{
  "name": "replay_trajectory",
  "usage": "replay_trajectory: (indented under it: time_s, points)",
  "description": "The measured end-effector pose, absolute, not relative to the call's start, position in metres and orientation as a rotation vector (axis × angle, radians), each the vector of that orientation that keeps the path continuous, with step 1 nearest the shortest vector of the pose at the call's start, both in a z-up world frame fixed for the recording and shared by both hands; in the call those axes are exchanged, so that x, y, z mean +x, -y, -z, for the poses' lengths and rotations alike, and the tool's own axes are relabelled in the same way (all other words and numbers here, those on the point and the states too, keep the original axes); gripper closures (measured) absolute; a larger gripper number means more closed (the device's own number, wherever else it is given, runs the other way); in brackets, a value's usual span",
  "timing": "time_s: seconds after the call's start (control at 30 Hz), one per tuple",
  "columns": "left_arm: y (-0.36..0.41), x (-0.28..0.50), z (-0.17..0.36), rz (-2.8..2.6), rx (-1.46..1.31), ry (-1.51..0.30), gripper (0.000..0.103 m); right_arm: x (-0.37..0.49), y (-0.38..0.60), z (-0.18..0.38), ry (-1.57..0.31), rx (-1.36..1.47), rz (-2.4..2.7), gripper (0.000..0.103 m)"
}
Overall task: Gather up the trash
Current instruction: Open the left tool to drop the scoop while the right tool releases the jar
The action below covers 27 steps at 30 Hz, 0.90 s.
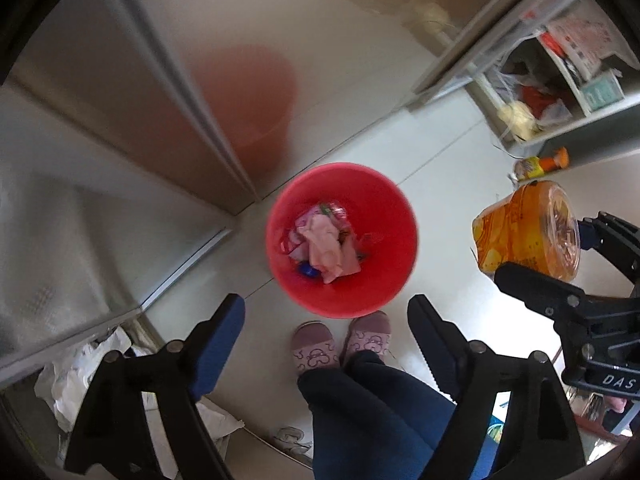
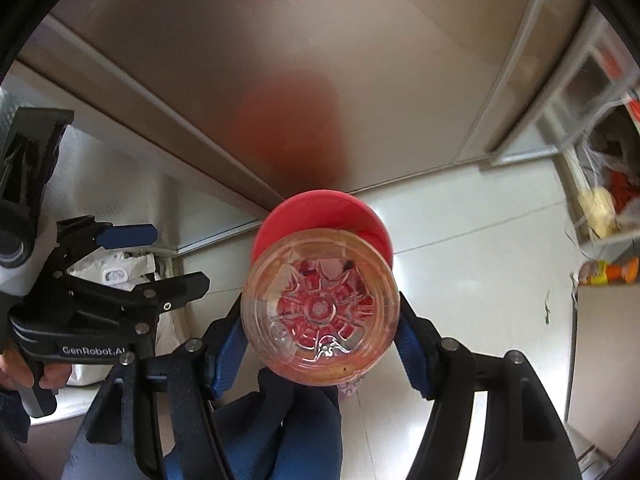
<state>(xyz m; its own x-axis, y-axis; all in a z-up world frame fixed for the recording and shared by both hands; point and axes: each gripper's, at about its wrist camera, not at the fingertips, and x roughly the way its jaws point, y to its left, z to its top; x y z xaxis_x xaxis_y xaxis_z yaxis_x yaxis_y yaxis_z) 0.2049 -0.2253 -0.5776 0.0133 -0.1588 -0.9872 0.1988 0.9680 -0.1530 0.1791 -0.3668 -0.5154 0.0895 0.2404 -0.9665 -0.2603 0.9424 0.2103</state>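
The left gripper (image 1: 326,318) gapes empty above the bin (image 1: 342,240) on pale floor (image 1: 440,152) (metal doors upper left); the right gripper (image 2: 320,344) clamps a bottle (image 2: 320,308), hiding the bin.

One red bin (image 1: 384,200), two bottles (image 1: 528,232) (image 1: 542,164), two slippers (image 1: 314,350) (image 1: 370,336), two grippers (image 1: 326,320) (image 2: 320,332).

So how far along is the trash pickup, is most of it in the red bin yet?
Some is done: the red bin already holds crumpled wrappers. The left gripper hangs open and empty above it. In hand: the right gripper clamps a clear plastic bottle over the bin, not yet dropped. Left: a small orange-capped bottle lies on the floor by the shelf.
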Motion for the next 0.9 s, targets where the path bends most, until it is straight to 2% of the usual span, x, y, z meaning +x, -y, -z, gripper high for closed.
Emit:
replay_trajectory:
  time_s: [0.37, 0.4, 0.43, 0.47, 0.53, 0.63, 0.7, 0.9]
  points:
    - [0.197, 0.202, 0.575, 0.232, 0.105, -1.517, 0.02, 0.186, 0.337, 0.539, -1.469, -0.081, -0.407, 0.037]
    - [0.196, 0.202, 0.572, 0.231, 0.118, -1.511, 0.02, 0.186, 0.336, 0.537, -1.465, -0.096, -0.391, 0.034]
    - [0.196, 0.202, 0.57, 0.236, 0.123, -1.508, 0.02, 0.185, 0.335, 0.534, -1.462, -0.099, -0.383, 0.025]
    - [0.195, 0.203, 0.566, 0.243, 0.124, -1.508, 0.02, 0.183, 0.335, 0.531, -1.461, -0.094, -0.376, 0.021]
    - [0.193, 0.204, 0.558, 0.26, 0.117, -1.505, 0.02, 0.181, 0.334, 0.523, -1.461, -0.08, -0.361, 0.02]
    - [0.196, 0.204, 0.536, 0.288, 0.113, -1.49, 0.02, 0.176, 0.338, 0.507, -1.45, -0.061, -0.31, 0.013]
    - [0.199, 0.203, 0.518, 0.313, 0.106, -1.483, 0.02, 0.171, 0.342, 0.489, -1.435, -0.042, -0.268, 0.012]
    - [0.216, 0.194, 0.429, 0.405, 0.138, -1.415, 0.02, 0.143, 0.362, 0.403, -1.353, 0.018, -0.093, 0.004]
